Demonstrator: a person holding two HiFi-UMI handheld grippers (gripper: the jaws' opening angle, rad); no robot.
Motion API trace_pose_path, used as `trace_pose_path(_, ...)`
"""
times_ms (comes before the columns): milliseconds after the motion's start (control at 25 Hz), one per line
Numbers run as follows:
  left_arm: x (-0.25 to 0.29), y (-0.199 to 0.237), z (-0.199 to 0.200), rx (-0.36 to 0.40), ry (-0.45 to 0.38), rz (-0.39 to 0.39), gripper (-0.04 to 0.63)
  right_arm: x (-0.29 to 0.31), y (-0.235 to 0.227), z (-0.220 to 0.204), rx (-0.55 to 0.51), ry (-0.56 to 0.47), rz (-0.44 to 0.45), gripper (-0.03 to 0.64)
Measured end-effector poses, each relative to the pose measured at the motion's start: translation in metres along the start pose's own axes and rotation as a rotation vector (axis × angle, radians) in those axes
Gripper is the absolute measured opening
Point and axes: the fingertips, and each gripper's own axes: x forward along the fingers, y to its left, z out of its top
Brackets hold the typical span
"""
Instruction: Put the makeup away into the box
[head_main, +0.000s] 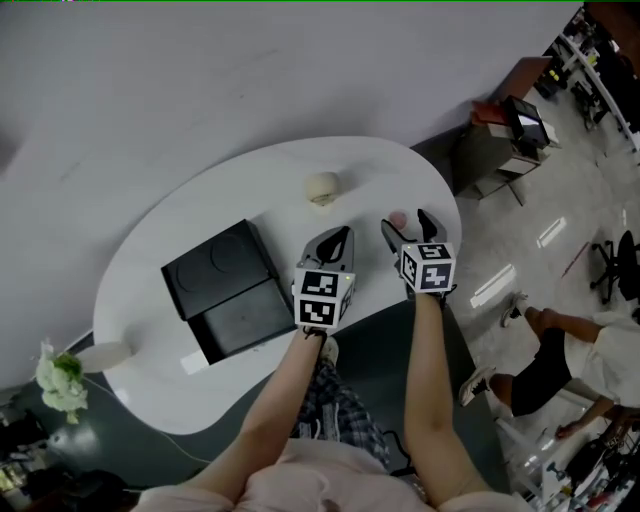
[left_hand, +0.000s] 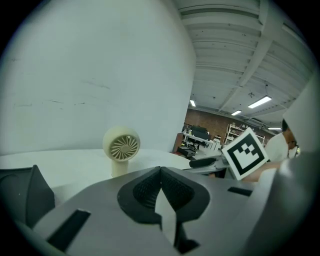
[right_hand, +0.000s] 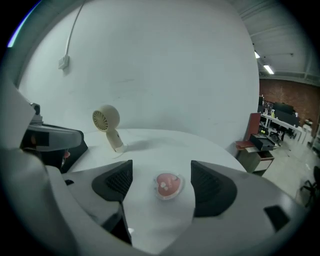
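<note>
Flanking the pink compact (right_hand: 167, 184), right gripper (head_main: 406, 221) fingers (right_hand: 117, 182) gape wide; left gripper (left_hand: 160, 172) fingers (left_hand: 142, 192) press together, empty.

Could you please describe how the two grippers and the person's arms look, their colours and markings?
Both the left gripper and right gripper have grey pointed bodies with black ribbed pads. Each carries a white cube bearing black square markers. Forearms are unsleeved; the top is pale pink.
</note>
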Motion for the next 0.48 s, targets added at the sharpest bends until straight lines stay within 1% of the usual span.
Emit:
trace_pose_path(120, 0.001, 0.002, -0.008, -0.006, 0.014, 0.002, 0.026, 0.01, -0.005, -0.011, -0.017, 0.063, -0.007, 0.35)
trace_pose_path(360, 0.002, 0.003, -0.014, -0.013, 0.032, 0.001, 0.026, 0.023, -0.007, -0.026, -0.013, 0.17, -0.005, 0.35)
trace_pose_path(480, 0.003, 0.002, -0.017, -0.015, 0.036, -0.004, 0.026, 0.028, -0.008, -0.033, -0.009, 0.213, -0.005, 0.334)
